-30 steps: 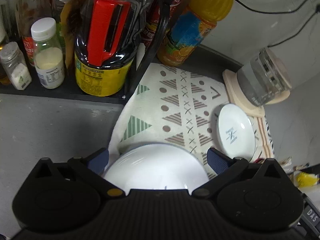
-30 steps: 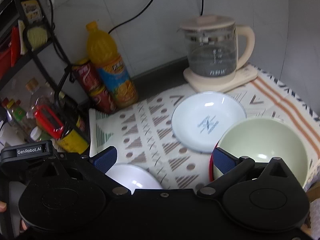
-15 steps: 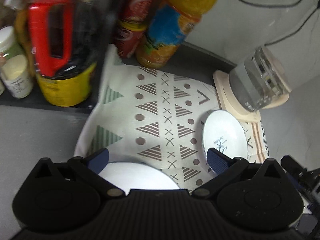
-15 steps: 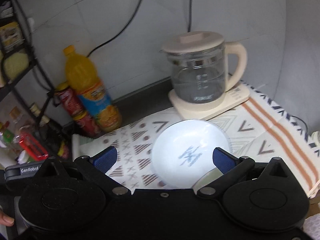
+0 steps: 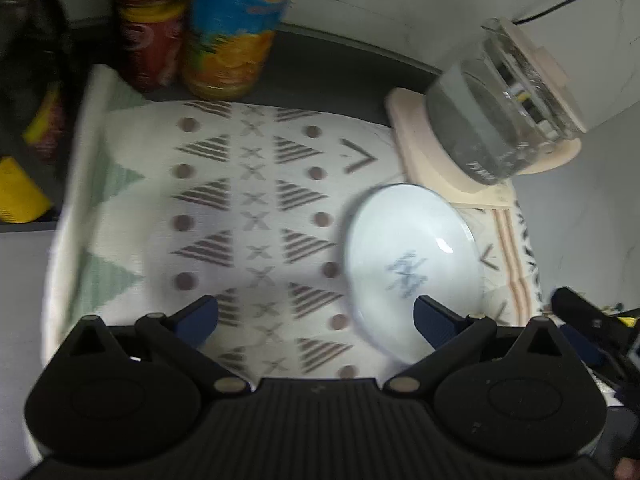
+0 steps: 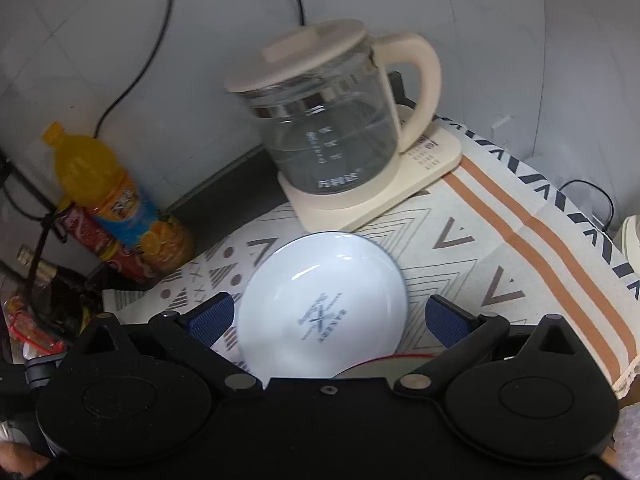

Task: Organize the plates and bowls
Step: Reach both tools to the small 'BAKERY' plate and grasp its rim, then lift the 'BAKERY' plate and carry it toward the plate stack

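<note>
A small white plate (image 5: 412, 268) with a blue mark in its middle lies on the patterned cloth (image 5: 248, 208). My left gripper (image 5: 316, 316) is open and empty, held above the cloth, its right finger over the plate's near edge. In the right wrist view the same plate (image 6: 324, 312) lies between the open fingers of my right gripper (image 6: 328, 320), which holds nothing. A sliver of a green bowl with a red rim (image 6: 384, 364) shows just behind the right gripper's body.
A glass kettle (image 6: 332, 136) on a cream base stands behind the plate. An orange juice bottle (image 6: 116, 200) and red cans (image 6: 96, 240) stand at the back left. A black rack with bottles (image 6: 44, 292) is at the far left. The cloth's right edge (image 6: 624, 364) drops off.
Both grippers have moved forward and to the right. The white bowl has left the left view, the green bowl has almost left the right view, and the small plate is now close under both.
</note>
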The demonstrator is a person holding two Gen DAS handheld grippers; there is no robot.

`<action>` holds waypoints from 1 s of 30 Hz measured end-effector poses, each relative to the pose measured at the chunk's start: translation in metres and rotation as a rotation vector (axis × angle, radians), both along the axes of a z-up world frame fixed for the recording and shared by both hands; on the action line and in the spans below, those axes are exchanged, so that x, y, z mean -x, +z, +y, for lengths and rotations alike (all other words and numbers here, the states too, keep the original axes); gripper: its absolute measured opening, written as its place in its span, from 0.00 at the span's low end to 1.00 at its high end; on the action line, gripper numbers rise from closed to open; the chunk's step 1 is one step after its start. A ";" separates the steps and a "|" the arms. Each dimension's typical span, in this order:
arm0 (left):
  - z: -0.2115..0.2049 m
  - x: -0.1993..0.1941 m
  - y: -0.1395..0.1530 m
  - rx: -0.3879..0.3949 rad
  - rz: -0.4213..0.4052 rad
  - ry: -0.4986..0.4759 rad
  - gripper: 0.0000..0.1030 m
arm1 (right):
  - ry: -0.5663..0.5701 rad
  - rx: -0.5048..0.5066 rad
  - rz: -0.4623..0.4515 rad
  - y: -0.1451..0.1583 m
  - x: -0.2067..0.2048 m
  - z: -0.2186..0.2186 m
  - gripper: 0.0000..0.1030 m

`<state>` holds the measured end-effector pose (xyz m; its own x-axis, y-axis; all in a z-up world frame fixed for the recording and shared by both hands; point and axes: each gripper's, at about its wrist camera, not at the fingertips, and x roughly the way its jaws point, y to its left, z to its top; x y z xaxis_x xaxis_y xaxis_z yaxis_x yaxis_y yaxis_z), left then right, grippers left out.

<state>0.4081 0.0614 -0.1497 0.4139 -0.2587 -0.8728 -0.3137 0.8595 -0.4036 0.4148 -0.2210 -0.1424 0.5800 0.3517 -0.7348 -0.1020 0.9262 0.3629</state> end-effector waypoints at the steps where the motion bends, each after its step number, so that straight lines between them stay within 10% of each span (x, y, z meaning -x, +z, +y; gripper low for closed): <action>1: -0.003 -0.004 -0.001 0.007 -0.001 -0.005 1.00 | 0.003 -0.010 0.010 -0.003 -0.004 -0.003 1.00; 9: -0.019 -0.029 -0.018 0.022 0.039 0.024 0.97 | -0.033 -0.056 0.132 -0.031 -0.039 -0.024 0.93; 13: -0.021 -0.037 -0.029 0.075 0.048 0.067 0.95 | -0.052 -0.084 0.217 -0.049 -0.057 -0.033 0.70; 22: -0.026 -0.053 -0.054 0.104 0.122 0.107 0.57 | -0.074 -0.157 0.384 -0.090 -0.091 -0.044 0.33; 30: -0.029 -0.051 -0.074 0.166 0.190 0.135 0.30 | -0.071 -0.206 0.487 -0.105 -0.102 -0.046 0.27</action>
<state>0.4591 0.0325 -0.2238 0.2872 -0.3579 -0.8885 -0.5045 0.7320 -0.4579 0.5172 -0.2670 -0.2470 0.2170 0.4892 -0.8448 0.1840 0.8294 0.5275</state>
